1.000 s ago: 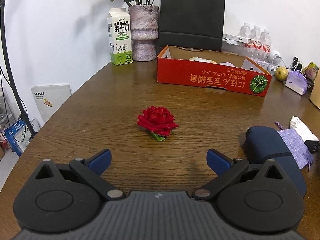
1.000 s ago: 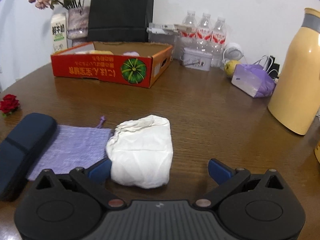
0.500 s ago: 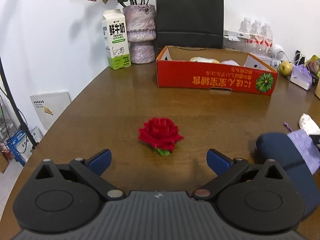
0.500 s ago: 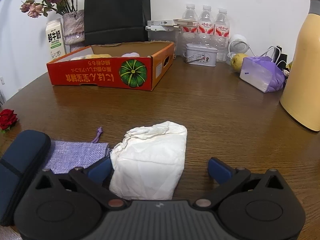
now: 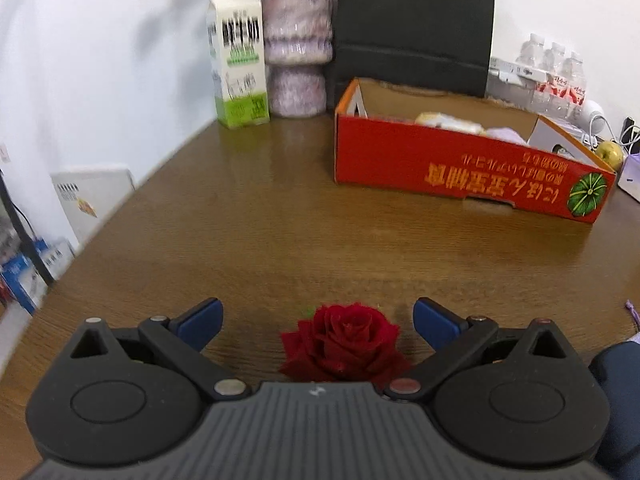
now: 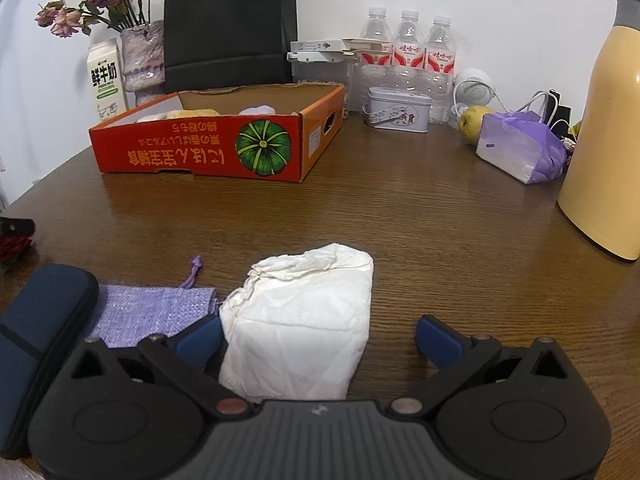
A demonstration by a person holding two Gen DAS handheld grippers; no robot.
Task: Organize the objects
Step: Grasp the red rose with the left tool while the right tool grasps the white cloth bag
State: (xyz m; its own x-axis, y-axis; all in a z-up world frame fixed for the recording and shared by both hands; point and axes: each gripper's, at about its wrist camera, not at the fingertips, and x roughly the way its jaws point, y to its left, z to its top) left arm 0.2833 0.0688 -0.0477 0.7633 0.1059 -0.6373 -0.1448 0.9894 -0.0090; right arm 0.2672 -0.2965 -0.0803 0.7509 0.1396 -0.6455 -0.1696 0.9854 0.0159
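Red and soft, the artificial rose (image 5: 343, 342) lies on the wooden counter (image 5: 280, 232) between the 2 spread fingers of the left tool (image 5: 318, 318), which is released and holds nothing. I judge that the step in hand is to take this rose. To do it well, the fingers should go a little further around the bloom and close gently on its lower part, because the petals will crush easily.

The right tool (image 6: 318, 338) is also released. Its left finger (image 6: 200, 338) is against the white cloth pouch (image 6: 300, 320), and the right finger stands apart from it. Just beside the pouch lie a lilac drawstring bag (image 6: 148, 312) and a dark blue case (image 6: 40, 328).

Further back stands the red cardboard box (image 5: 460, 168), open on top, probably the place for the things. The way from the rose to the box is free; the milk carton (image 5: 238, 60) and the vase (image 5: 296, 44) stand to the left of it.
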